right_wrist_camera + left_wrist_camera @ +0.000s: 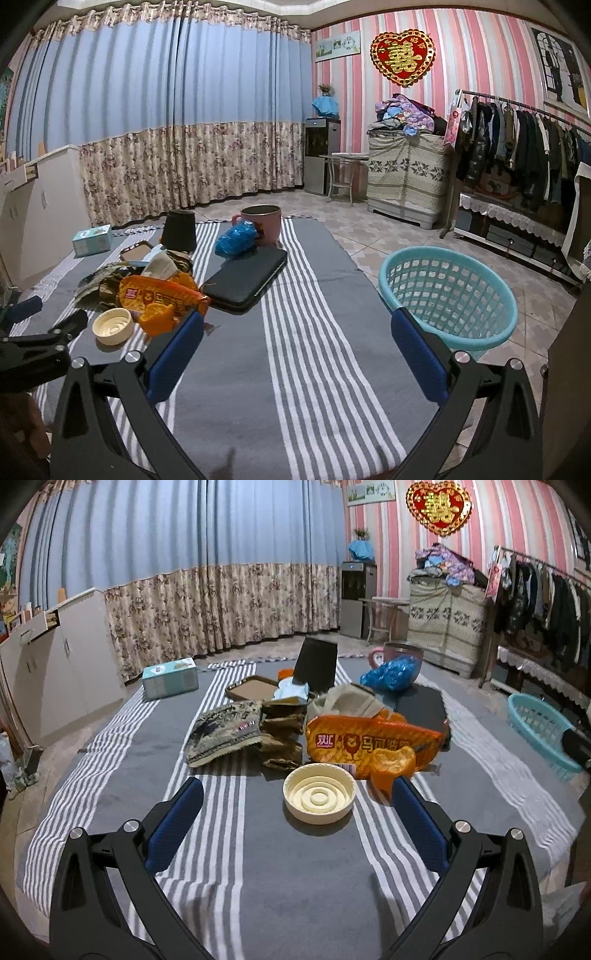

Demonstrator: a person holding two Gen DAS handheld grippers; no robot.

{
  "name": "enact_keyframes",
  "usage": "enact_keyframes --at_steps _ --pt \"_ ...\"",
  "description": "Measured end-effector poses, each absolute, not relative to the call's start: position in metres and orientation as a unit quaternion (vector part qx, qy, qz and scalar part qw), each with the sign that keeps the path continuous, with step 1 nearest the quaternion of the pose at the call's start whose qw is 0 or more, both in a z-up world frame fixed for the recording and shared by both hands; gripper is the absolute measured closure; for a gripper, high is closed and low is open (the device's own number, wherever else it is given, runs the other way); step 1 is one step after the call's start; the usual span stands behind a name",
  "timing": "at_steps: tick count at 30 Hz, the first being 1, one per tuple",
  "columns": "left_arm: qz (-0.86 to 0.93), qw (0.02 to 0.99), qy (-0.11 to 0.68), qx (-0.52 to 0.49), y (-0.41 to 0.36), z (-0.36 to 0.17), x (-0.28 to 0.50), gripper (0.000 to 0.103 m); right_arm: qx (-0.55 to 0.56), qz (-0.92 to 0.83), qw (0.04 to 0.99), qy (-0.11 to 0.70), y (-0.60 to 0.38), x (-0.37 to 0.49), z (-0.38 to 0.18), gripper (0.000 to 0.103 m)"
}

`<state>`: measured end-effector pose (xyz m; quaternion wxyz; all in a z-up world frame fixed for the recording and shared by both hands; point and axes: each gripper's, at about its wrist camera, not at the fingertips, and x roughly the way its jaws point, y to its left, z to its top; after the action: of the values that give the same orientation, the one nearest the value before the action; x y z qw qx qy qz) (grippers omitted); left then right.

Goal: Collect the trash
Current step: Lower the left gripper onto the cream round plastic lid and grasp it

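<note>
On a grey striped cloth [303, 886], the left gripper [295, 797] hangs with its blue pads spread wide and empty, a cream round lid [318, 798] lying between them at frame centre. Just above it sprawls an orange snack wrapper [373, 742], beside crumpled brown packaging [280, 734], possibly paper. The right gripper [295, 328], equally wide and empty, frames bare cloth; a turquoise basket [448, 295] stands on the tiled floor at centre right.
</note>
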<state>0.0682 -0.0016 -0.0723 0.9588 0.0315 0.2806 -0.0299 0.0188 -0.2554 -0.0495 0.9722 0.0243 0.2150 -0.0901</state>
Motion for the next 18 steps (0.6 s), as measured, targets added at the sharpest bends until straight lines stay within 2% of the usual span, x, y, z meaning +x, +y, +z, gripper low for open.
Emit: enact_keyframes --at_steps 13,18 --pt "-0.025 0.926 0.377 0.018 -0.007 -0.1 0.125 0.005 0.041 -0.107 0.964 0.239 -0.272 0.04 -0.062 0.004" --pt "-0.028 0.912 0.408 0.023 -0.011 -0.107 0.14 0.008 0.042 -0.109 0.958 0.263 -0.277 0.047 -0.067 0.004"
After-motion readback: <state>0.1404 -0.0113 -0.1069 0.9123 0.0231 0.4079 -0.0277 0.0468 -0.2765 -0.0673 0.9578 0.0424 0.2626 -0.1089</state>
